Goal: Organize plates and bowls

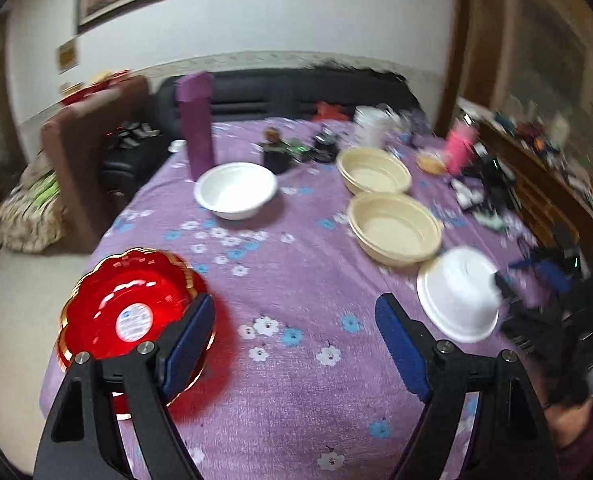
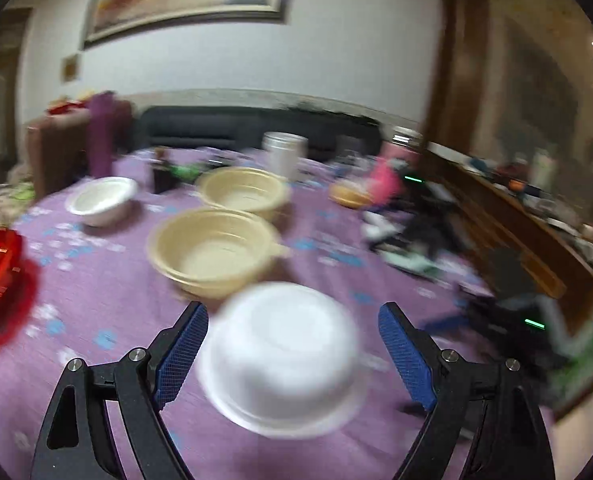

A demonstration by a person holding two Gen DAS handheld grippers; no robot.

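Left gripper (image 1: 294, 344) wide open, empty, over bare purple cloth (image 1: 296, 280); red plate (image 1: 132, 316) at table's left edge. Right gripper (image 2: 292, 354) wide open around upturned white bowl (image 2: 284, 356), pads clear.

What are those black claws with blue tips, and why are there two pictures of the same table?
They are grabbers a person holds, one in each hand, each with a small camera looking along its fingers. One picture is from the left gripper, the other from the right gripper. Both stand open and hold nothing. On the purple flowered tablecloth lie a red plate, two cream bowls, a white bowl standing upright, and an upside-down white bowl between the right gripper's fingers, which don't squeeze it. The right-hand picture is blurry.
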